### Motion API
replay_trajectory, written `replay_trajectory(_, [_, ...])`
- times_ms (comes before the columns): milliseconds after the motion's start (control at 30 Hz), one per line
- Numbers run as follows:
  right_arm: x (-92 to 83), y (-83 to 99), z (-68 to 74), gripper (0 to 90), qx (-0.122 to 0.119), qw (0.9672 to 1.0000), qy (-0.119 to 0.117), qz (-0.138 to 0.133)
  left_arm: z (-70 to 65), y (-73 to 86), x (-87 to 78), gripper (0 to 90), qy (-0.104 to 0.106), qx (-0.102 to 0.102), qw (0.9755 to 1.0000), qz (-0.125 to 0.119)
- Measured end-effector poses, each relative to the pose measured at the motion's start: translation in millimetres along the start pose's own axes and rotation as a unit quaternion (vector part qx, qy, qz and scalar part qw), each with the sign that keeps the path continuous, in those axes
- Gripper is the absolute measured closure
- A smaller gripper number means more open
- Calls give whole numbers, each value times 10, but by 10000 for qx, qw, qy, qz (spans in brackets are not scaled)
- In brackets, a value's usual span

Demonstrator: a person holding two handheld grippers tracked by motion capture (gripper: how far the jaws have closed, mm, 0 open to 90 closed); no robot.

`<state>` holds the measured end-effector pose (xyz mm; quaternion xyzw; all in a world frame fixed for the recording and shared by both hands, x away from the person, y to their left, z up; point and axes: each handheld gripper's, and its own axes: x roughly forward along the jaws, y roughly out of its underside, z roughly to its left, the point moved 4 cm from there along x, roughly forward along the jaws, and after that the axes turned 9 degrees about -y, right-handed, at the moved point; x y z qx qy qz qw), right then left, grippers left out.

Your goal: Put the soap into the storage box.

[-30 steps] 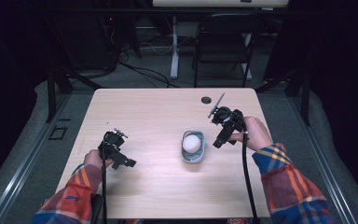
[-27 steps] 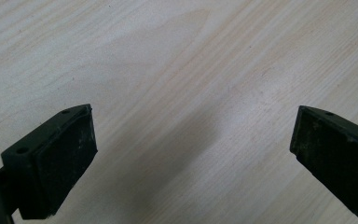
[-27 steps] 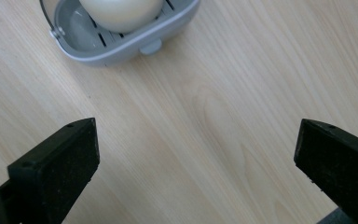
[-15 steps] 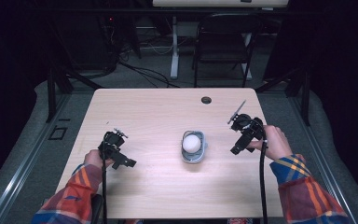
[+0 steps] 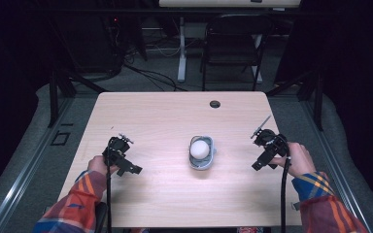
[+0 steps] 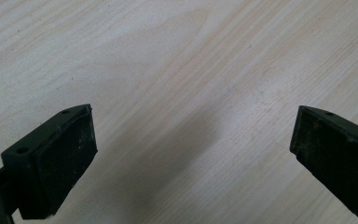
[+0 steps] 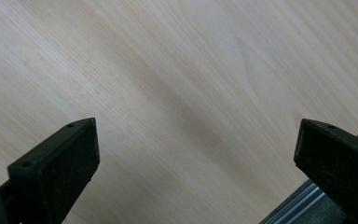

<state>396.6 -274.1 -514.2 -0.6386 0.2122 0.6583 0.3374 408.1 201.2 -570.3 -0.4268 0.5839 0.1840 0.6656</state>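
1. A white ball (image 5: pixel 199 147), round and smooth, sits in a small grey bowl (image 5: pixel 202 164).
2. The bowl stands upright near the middle of the pale wooden surface (image 5: pixel 165 116), its rim showing around the ball, which fills most of its opening.

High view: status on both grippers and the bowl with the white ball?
Left gripper open, empty, low over table. Right gripper open, empty, near right edge. White ball sits in grey bowl mid-table, untouched. Nothing between grippers and bowl.
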Motion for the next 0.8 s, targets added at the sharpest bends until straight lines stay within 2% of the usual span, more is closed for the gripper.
replay_trajectory(67, [67, 54, -13, 0, 94, 9999, -78, -65, -5, 2, 3, 1, 16, -36, 10000, 3])
replay_trajectory(133, [99, 109, -41, 0, 70, 9999, -58, 108, -6, 2, 2, 1, 20, -40, 10000, 8])
replay_trajectory(200, [163, 163, -49, 0, 180, 9997, -115, 79, 0, 1, 3, 1, 5, -6, 10000, 4])
replay_trajectory(267, [203, 217, -77, 1, 136, 9996, -54, 226, -1, 1, 3, 1, 13, -10, 10000, 10])
replay_trajectory(300, [249, 247, -73, 3, 236, 9996, -85, 125, -5, 3, 2, 1, 23, -35, 10000, 10])
replay_trajectory(333, [237, 273, -104, 5, 100, 9991, -40, 412, -5, 3, 2, 1, 20, -35, 10000, 8])
replay_trajectory(367, [316, 302, -76, 8, 329, 9993, -107, 116, -5, 3, 2, 1, 24, -34, 10000, 12])
replay_trajectory(433, [355, 355, -89, 16, 222, 9990, -179, 333, -6, 2, 0, 1, 19, -28, 10000, 8])
replay_trajectory(533, [484, 428, -95, 28, 294, 9989, -200, 314, 0, -1, -6, 1, 19, 29, 10000, -27])
replay_trajectory(567, [506, 452, -108, 29, 230, 9984, -159, 492, 0, -1, -6, 1, 22, 26, 10000, -29])
replay_trajectory(600, [583, 477, -96, 34, 383, 9987, -195, 257, -1, -1, -7, 1, 22, 32, 10000, -29])
replay_trajectory(633, [622, 494, -89, 44, 441, 9987, -176, 181, -2, -2, -7, 1, 26, 33, 10000, -32])
replay_trajectory(667, [577, 504, -127, 51, 216, 9979, -107, 607, -2, -2, -7, 1, 29, 35, 10000, -32])
replay_trajectory(700, [573, 511, -139, 51, 231, 9974, -97, 673, -4, -3, -6, 1, 33, 32, 10000, -29])
replay_trajectory(767, [596, 524, -140, 51, 350, 9980, -134, 507, -6, -6, -7, 1, 37, 34, 10000, -13])
replay_trajectory(800, [594, 530, -148, 51, 326, 9977, -126, 577, -7, -8, -6, 1, 41, 45, 10000, -12])
